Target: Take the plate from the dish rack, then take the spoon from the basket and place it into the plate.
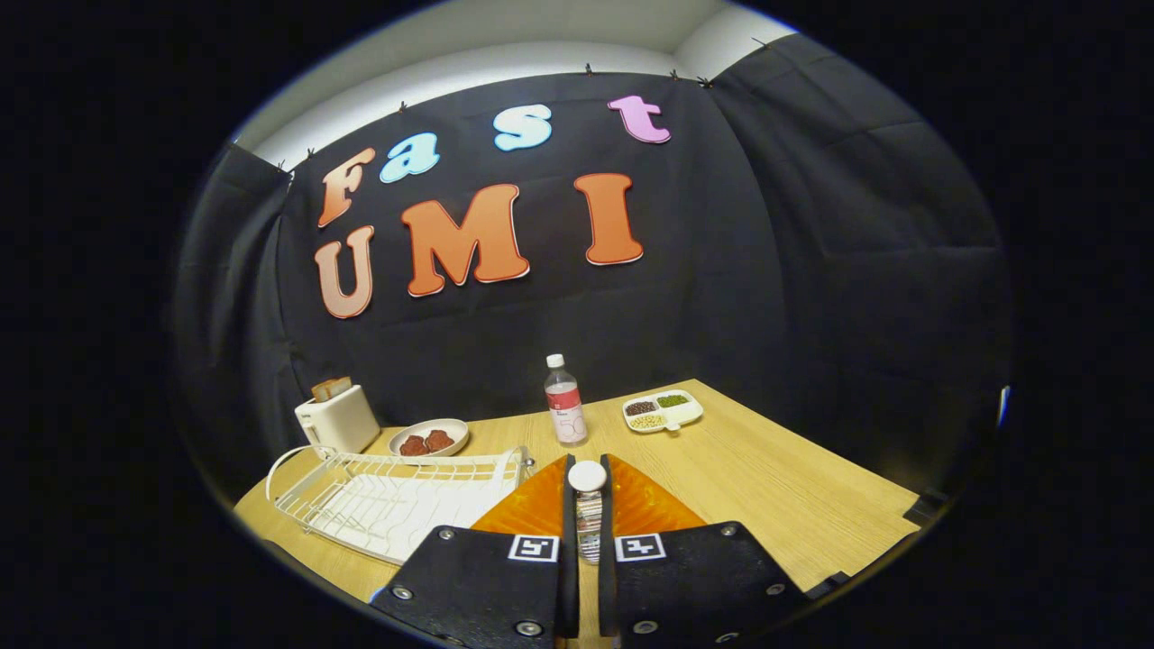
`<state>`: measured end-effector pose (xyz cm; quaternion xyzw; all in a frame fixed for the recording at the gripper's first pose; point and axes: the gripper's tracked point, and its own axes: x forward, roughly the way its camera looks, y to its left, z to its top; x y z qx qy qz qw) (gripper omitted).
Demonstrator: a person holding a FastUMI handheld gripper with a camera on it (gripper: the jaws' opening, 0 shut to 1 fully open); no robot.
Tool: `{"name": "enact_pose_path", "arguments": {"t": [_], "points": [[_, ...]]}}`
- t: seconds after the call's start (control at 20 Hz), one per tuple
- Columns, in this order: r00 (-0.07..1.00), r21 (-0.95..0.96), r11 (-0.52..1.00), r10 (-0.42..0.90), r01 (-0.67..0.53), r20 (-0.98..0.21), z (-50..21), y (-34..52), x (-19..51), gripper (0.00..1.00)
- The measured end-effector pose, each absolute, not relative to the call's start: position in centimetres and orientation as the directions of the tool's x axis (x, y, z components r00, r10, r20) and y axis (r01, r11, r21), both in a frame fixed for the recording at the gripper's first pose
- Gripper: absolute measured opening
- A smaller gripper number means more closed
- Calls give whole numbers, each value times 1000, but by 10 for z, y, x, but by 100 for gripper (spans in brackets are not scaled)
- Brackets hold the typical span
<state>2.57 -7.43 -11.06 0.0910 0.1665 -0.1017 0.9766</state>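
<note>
The hand-held gripper point(586, 514) had its two black fingers point(487, 577) drawn close together, clamped on the edge of an orange plate point(532, 509). The plate stood upright between them, its ribbed face spreading out to either side of the narrow gap. It was lifted above the desk point(793, 487), just beside the right end of the white wire dish rack point(388, 496), and was no longer in the rack.

Through the gap between the fingers a small bottle with a white cap point(588, 505) showed, just ahead of the plate. Whether it touched the plate could not be told.

Beyond the fingers a taller bottle with a red label point(565, 401) stood upright near the middle of the desk. To its right, well apart, lay a white divided dish point(663, 411) with dark, green and pale contents in separate compartments. To its left sat a shallow bowl holding two brown pieces point(429, 439), and beside that, near the far end of the rack, a white toaster point(337, 419) with a slice sticking out of its top.
</note>
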Motion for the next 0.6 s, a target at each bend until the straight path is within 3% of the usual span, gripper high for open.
{"name": "enact_pose_path", "arguments": {"t": [0.6], "points": [[952, 198, 980, 77, -18, -296, -70, -7, -46, 8]]}}
